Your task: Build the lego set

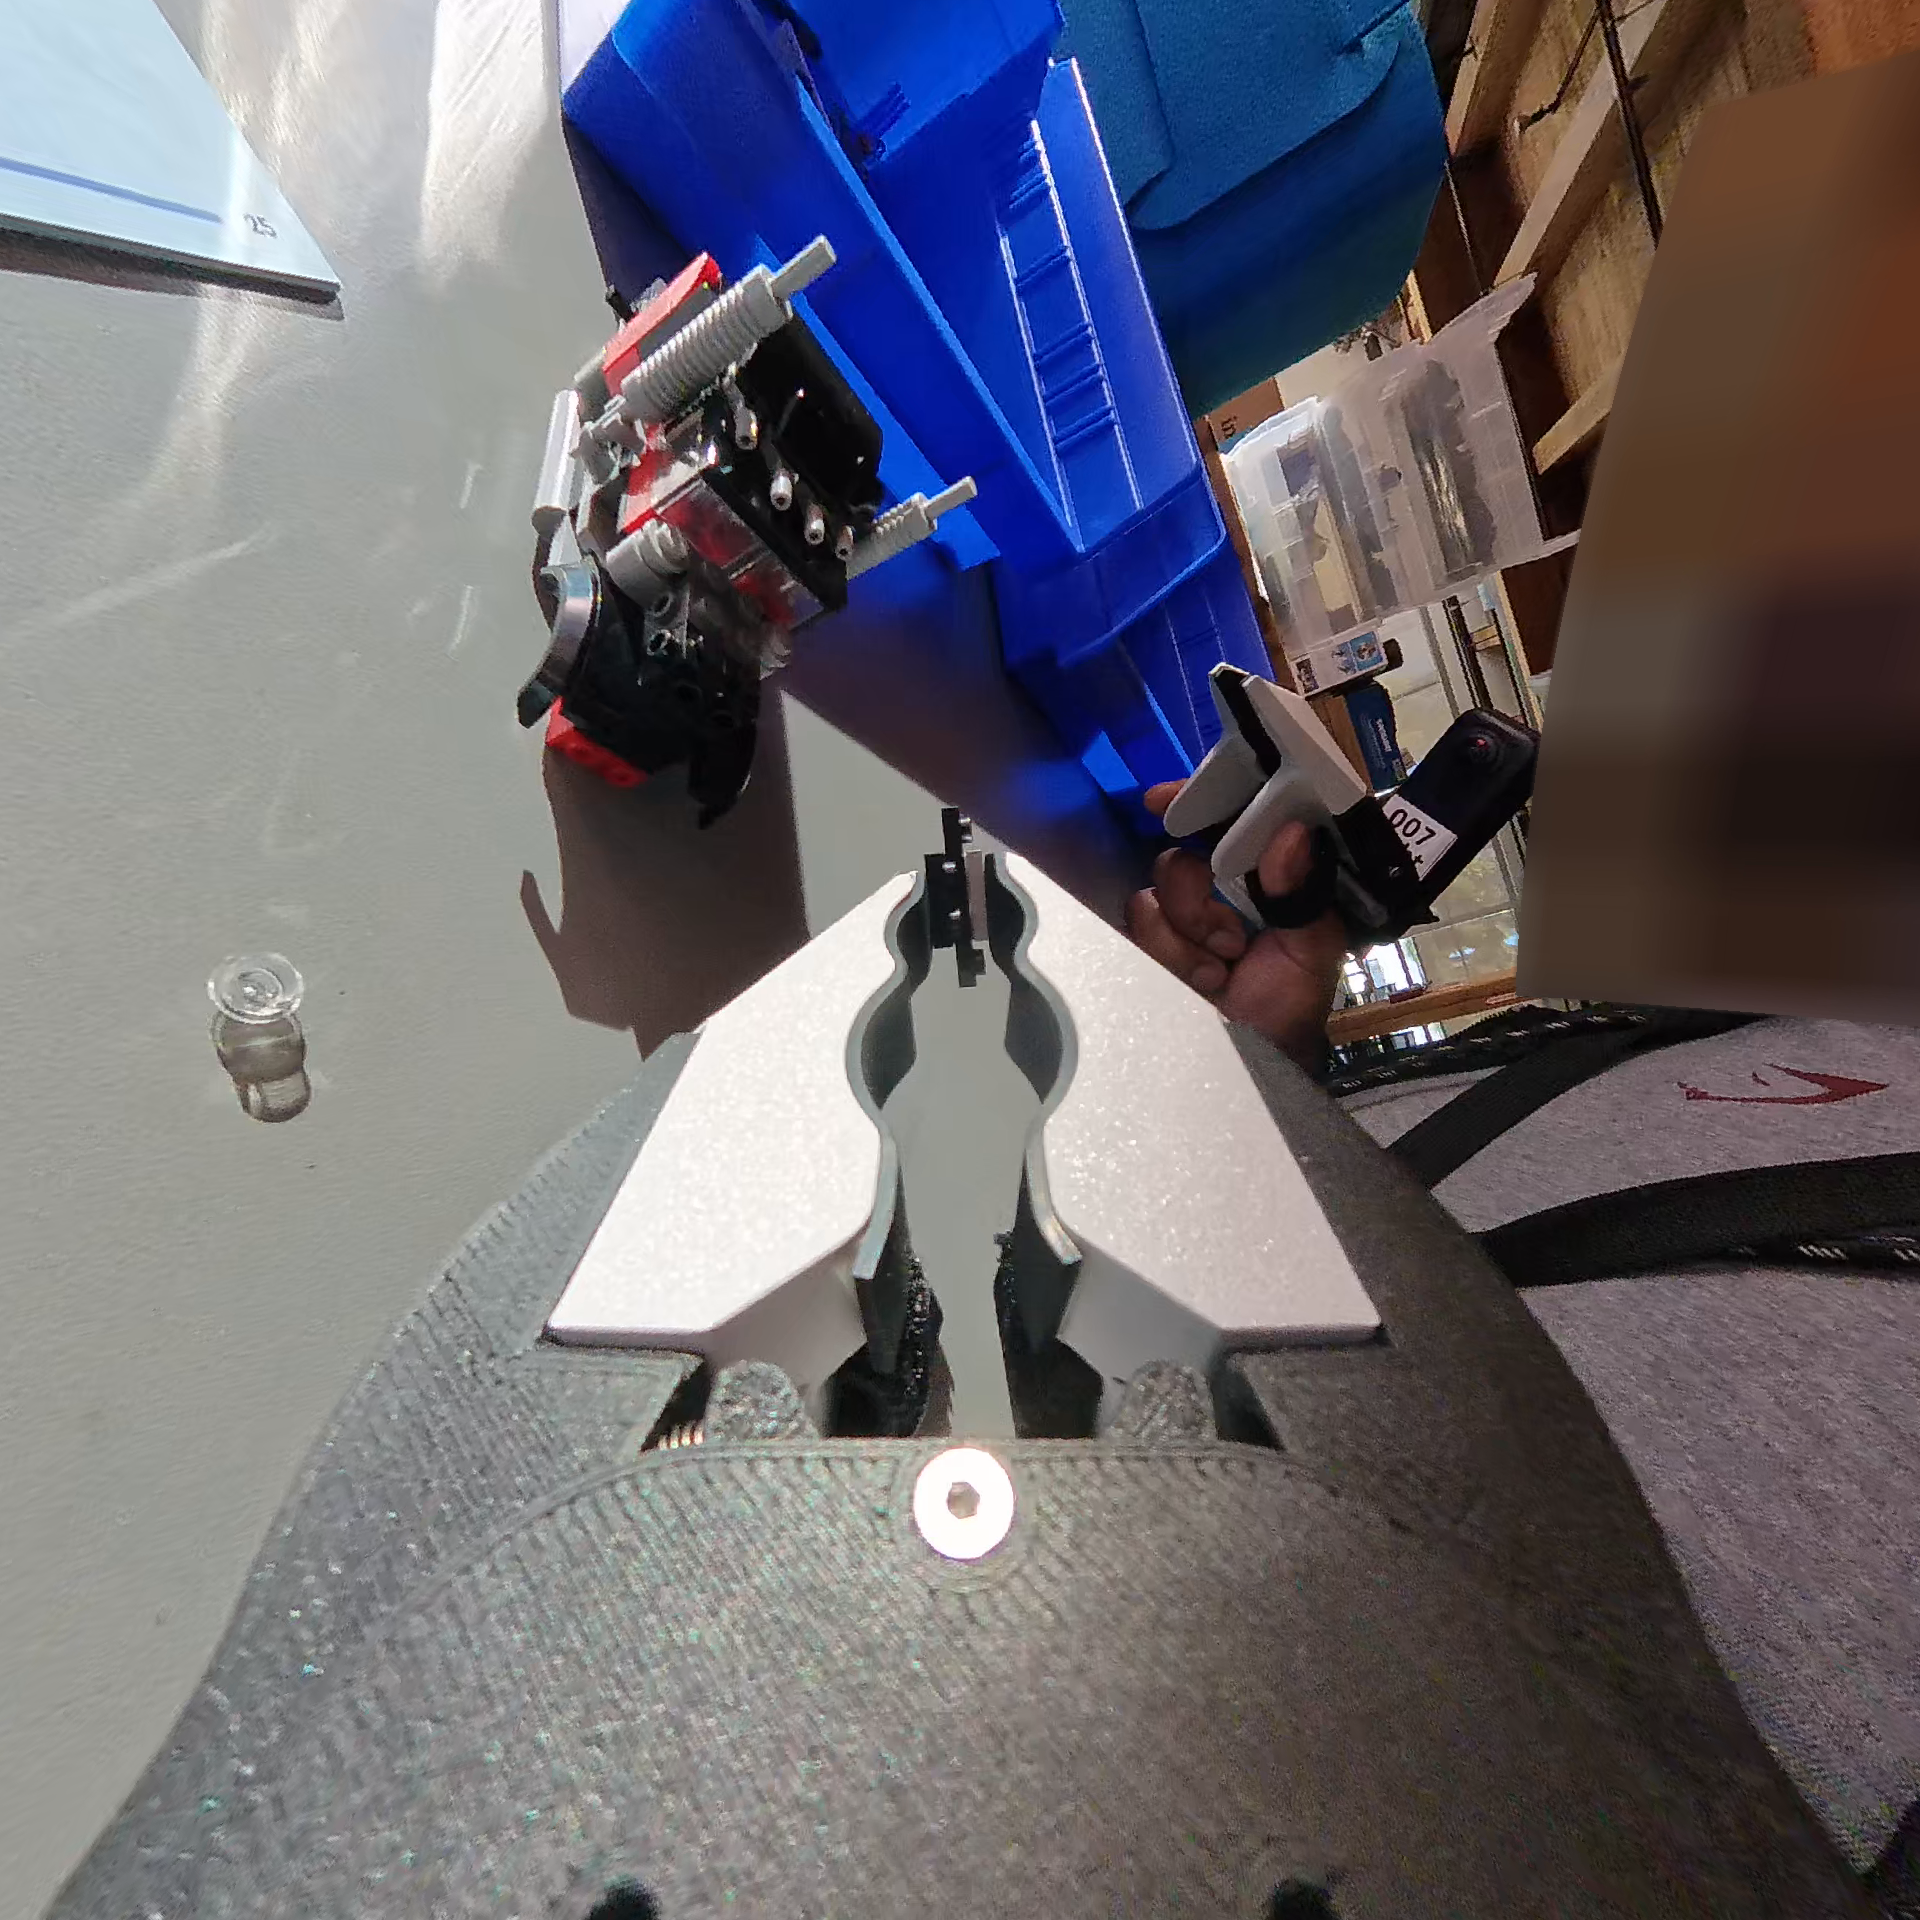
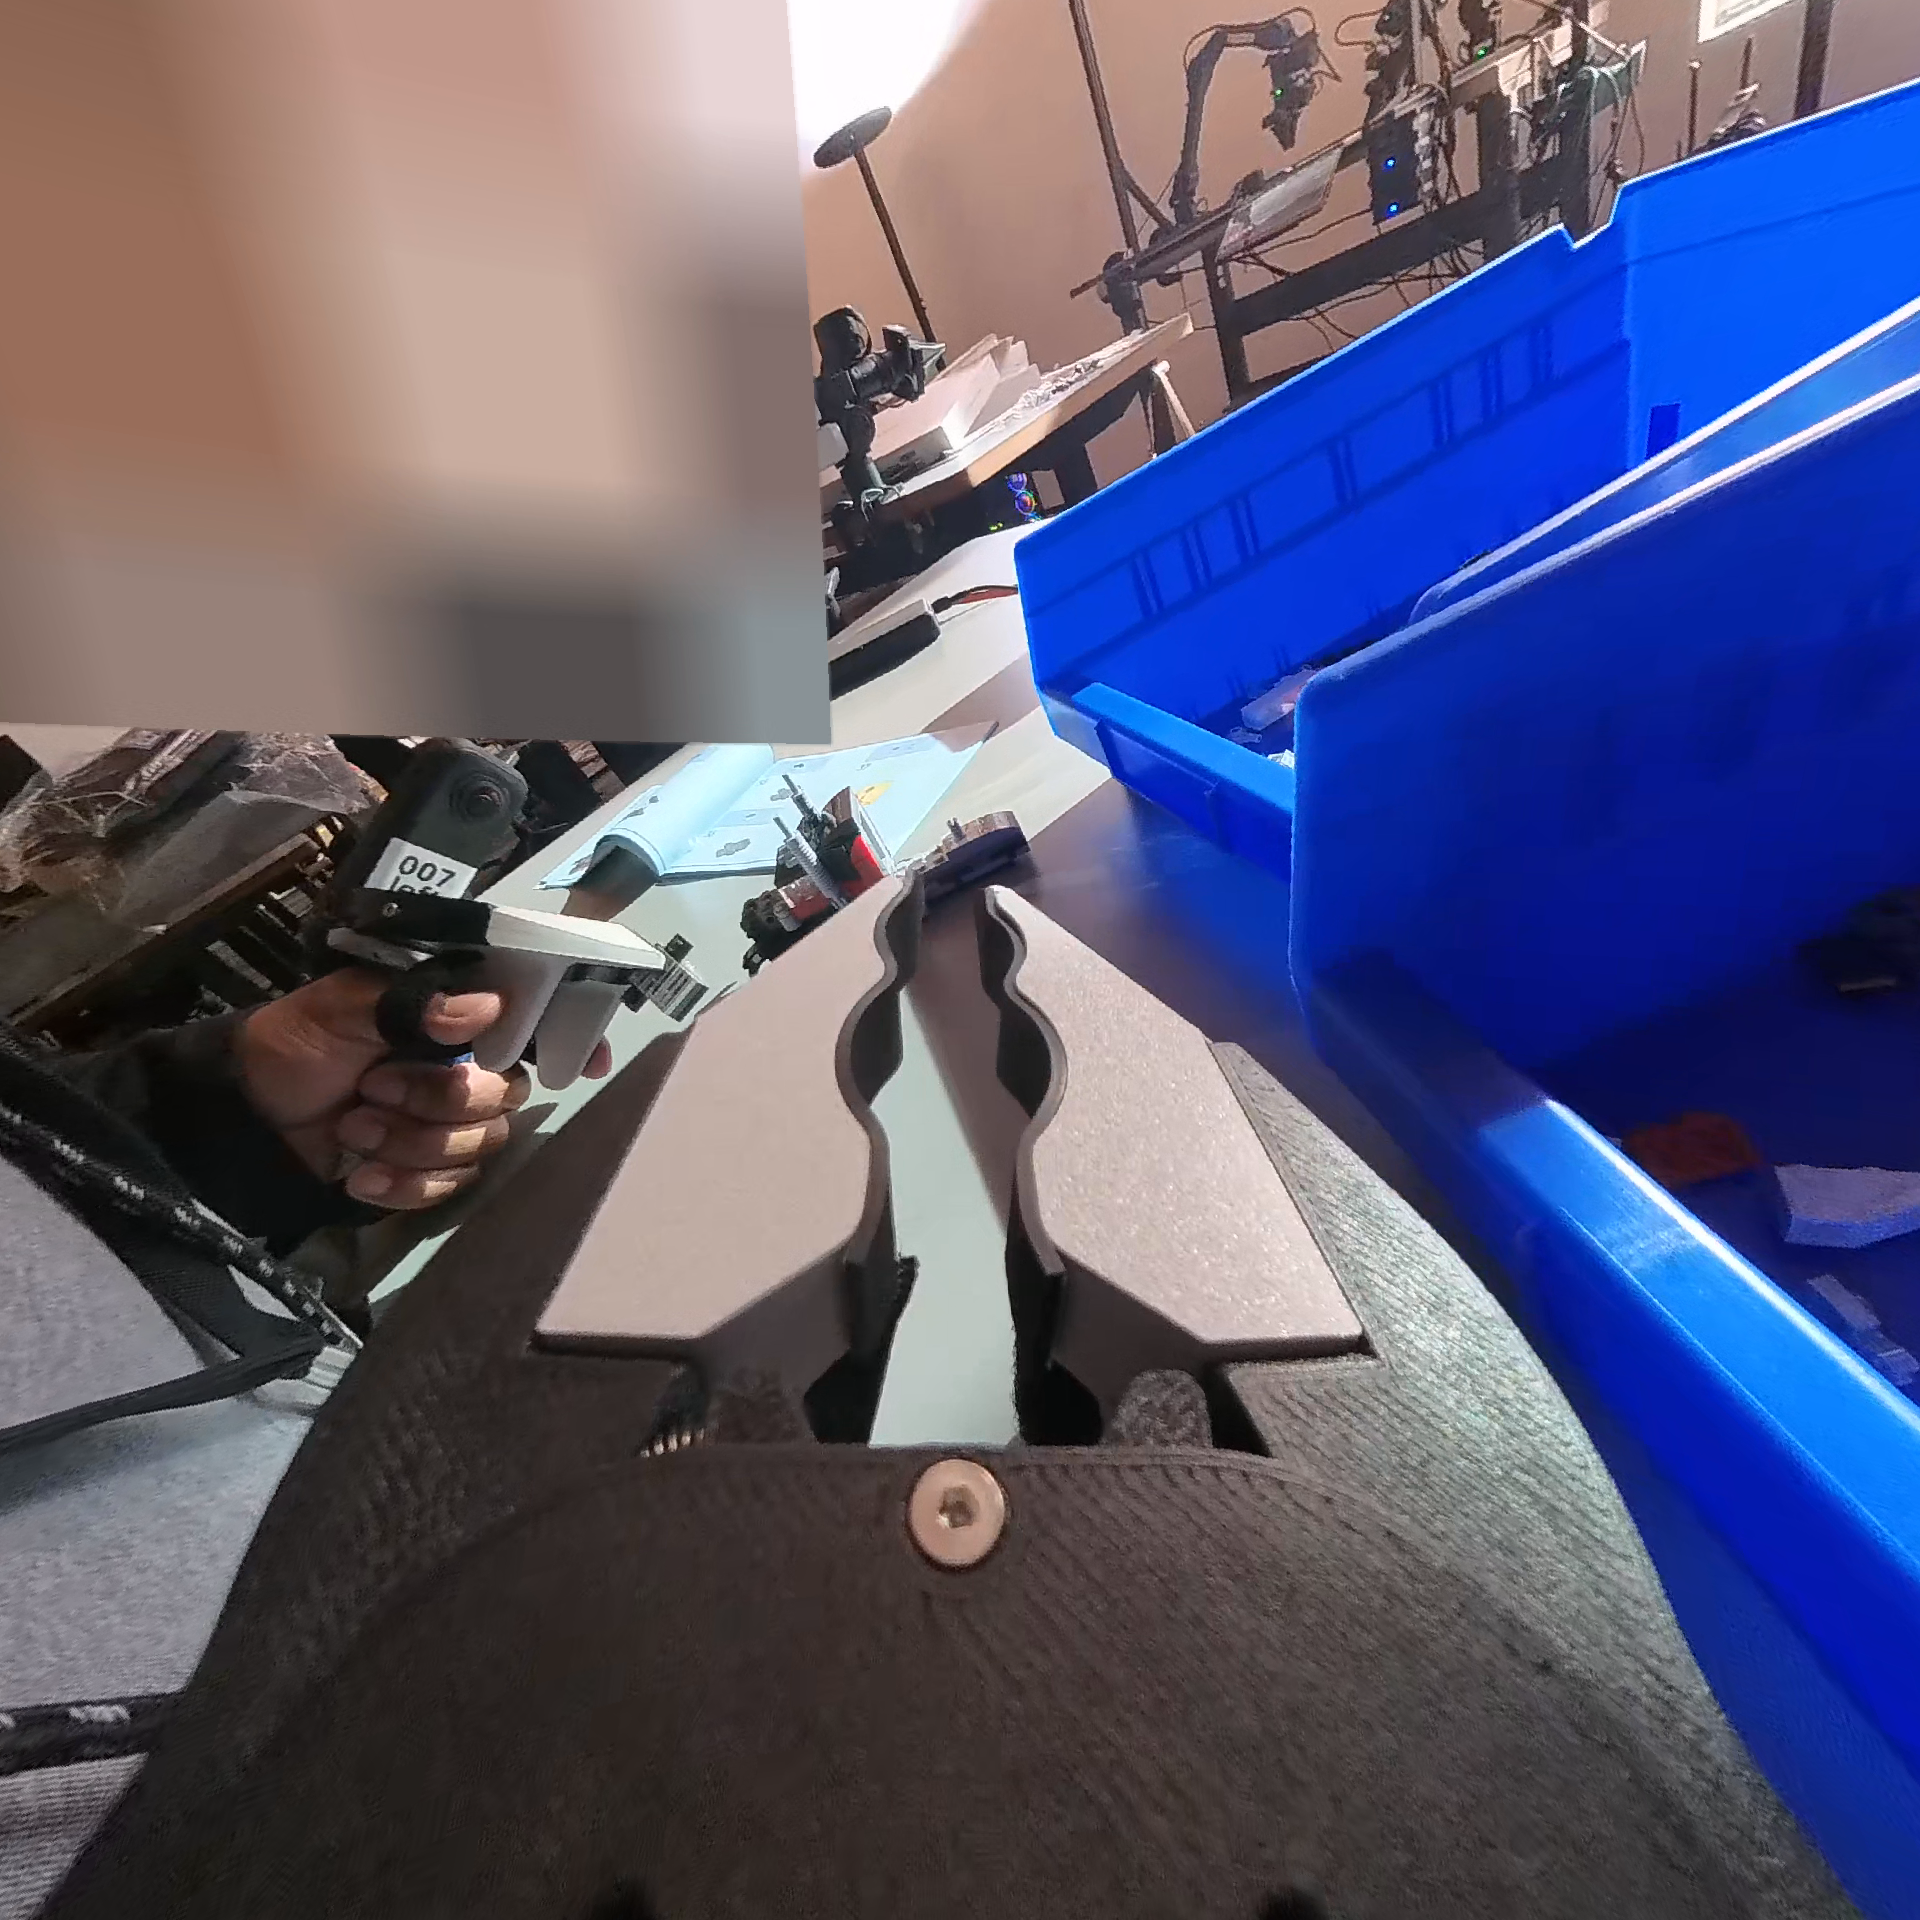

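The partly built lego model (image 1: 707,520), red, black and grey with grey screw-like rods, lies on the white table against a blue bin. My left gripper (image 1: 961,883) is shut on a small flat black lego piece (image 1: 954,902) that sticks out past the fingertips, below and to the right of the model. In the right wrist view the model (image 2: 821,862) sits just beyond my right gripper (image 2: 956,899), whose jaws stand a narrow gap apart with nothing between them. The left gripper (image 2: 665,961) shows there at the left, in a hand, with the black piece (image 2: 677,948).
Blue bins (image 1: 987,312) stand along the table; in the right wrist view the near bin (image 2: 1558,831) holds several loose pieces. A clear small piece (image 1: 258,1039) lies at the left. An open instruction booklet (image 2: 790,800) lies behind the model. A dark block (image 2: 977,842) sits by the bin. About 15 cm separates my left fingertips from my right.
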A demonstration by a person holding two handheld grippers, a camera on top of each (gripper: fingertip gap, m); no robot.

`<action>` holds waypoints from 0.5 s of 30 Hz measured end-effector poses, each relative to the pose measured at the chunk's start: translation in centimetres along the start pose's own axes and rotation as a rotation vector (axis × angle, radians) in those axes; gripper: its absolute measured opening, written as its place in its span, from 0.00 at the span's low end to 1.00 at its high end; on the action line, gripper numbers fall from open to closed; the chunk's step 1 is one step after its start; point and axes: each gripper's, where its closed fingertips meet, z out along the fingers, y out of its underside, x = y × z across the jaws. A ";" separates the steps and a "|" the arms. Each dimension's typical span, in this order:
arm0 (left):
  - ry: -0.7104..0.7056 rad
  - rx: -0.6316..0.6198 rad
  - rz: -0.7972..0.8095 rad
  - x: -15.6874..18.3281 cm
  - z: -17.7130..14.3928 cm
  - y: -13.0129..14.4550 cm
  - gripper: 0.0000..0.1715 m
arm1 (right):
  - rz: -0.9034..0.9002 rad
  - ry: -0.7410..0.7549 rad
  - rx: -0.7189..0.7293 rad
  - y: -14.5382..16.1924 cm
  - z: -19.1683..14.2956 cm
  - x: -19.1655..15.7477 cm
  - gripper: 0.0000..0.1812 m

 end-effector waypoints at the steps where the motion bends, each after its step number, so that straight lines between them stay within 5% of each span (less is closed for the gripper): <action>1: -0.001 0.003 0.000 0.0 0.0 0.0 0.06 | 0.001 -0.001 -0.001 0.0 0.0 0.0 0.06; 15: 0.002 0.011 -0.008 -0.1 -0.1 -0.2 0.06 | 0.015 -0.009 0.015 -0.3 -0.2 0.1 0.06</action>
